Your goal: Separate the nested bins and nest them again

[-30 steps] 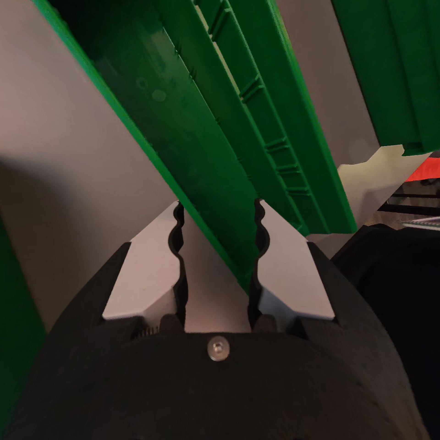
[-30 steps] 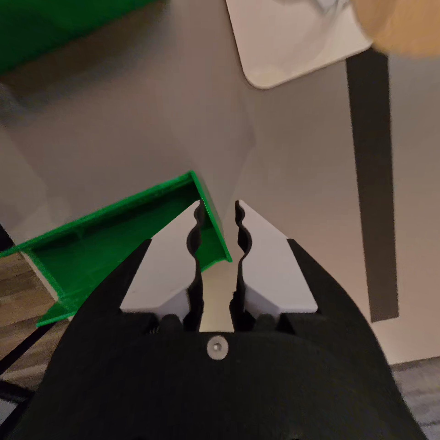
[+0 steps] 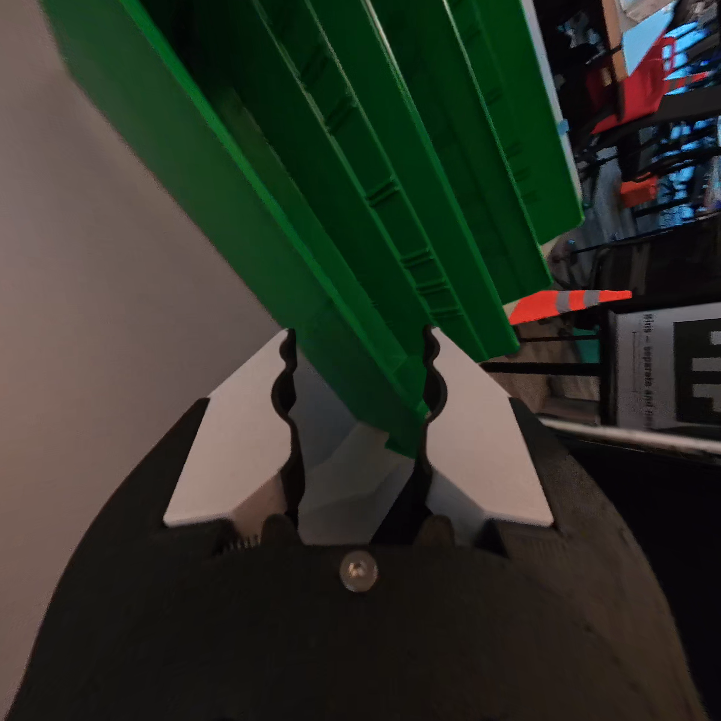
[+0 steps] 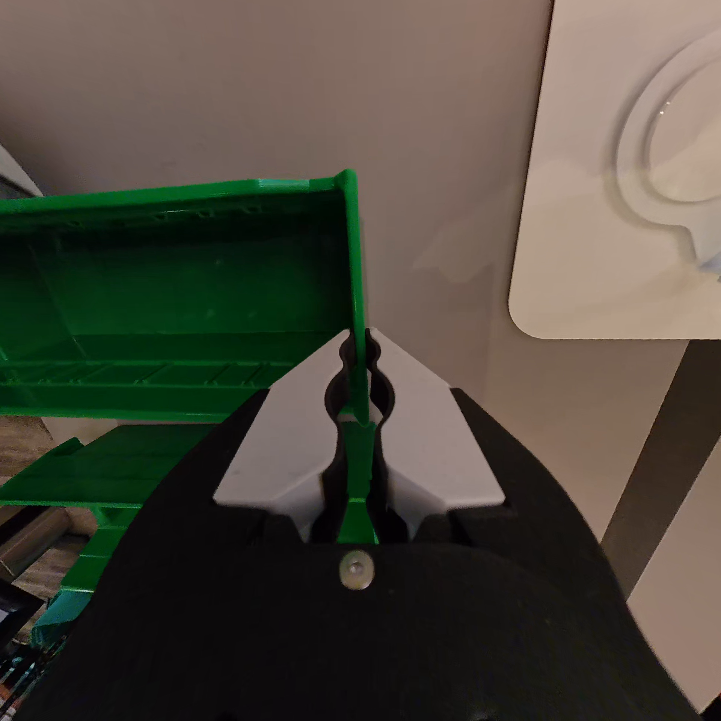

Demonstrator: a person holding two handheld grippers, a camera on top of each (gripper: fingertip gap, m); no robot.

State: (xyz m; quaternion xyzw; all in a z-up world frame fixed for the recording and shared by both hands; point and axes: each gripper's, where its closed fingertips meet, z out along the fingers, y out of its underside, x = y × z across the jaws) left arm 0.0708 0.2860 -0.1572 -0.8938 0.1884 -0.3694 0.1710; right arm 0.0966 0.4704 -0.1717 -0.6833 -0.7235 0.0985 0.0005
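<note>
In the left wrist view a green bin [image 3: 242,203] runs slantwise from the top left down between my left gripper's [image 3: 357,331] fingers. Its lower corner lies against the right finger [image 3: 480,441], and its edge meets the left fingertip. The jaws stand wide around this thick edge. A second green bin [image 3: 503,164] lies close behind it. In the right wrist view my right gripper [image 4: 357,331] is shut on the thin end wall of a green bin [image 4: 187,273], held above the grey table [image 4: 273,97]. Another green bin part [image 4: 97,468] shows below it.
A white tray [image 4: 577,242] with a clear round glass item [image 4: 686,128] lies on the table to the right. A dark strip [image 4: 663,448] runs beside it. Past the table edge are an orange cone [image 3: 565,304], a printed sheet [image 3: 663,370] and room clutter.
My right gripper was open beside the bin's corner and has shut on its end wall. The left gripper has swung with its bin, and the room now shows at the right.
</note>
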